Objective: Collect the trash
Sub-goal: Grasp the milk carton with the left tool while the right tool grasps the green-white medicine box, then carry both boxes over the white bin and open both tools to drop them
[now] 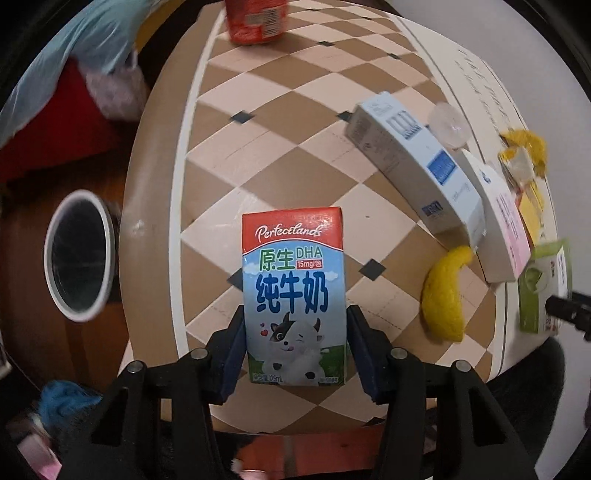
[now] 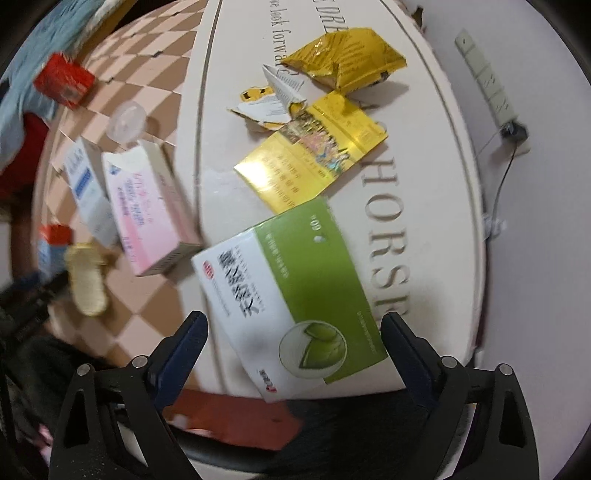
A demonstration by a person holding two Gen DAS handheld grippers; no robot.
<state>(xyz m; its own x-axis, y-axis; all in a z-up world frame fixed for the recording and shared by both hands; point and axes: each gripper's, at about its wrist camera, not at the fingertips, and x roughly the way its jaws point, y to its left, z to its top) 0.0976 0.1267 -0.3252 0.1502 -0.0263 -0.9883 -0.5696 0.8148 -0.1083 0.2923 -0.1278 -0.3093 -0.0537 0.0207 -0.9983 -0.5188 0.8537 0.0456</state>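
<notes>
A small milk carton (image 1: pixel 293 280) with a red top and a cartoon cow lies on the checkered table (image 1: pixel 295 110) near its front edge. My left gripper (image 1: pixel 295 314) is shut on it, with a blue pad pressed against each long side. In the right wrist view a green and white medicine box (image 2: pixel 291 280) lies at the table's near edge. My right gripper (image 2: pixel 295 325) stands open around it, fingers wide and clear of both sides.
A round white-rimmed bin (image 1: pixel 79 254) stands on the floor left of the table. Also on the table are a yellow peel (image 1: pixel 443 291), a blue-white box (image 1: pixel 413 162), a pink box (image 2: pixel 147 210), a clear lid (image 1: pixel 448 123), yellow wrappers (image 2: pixel 314 151) and a red carton (image 1: pixel 256 18).
</notes>
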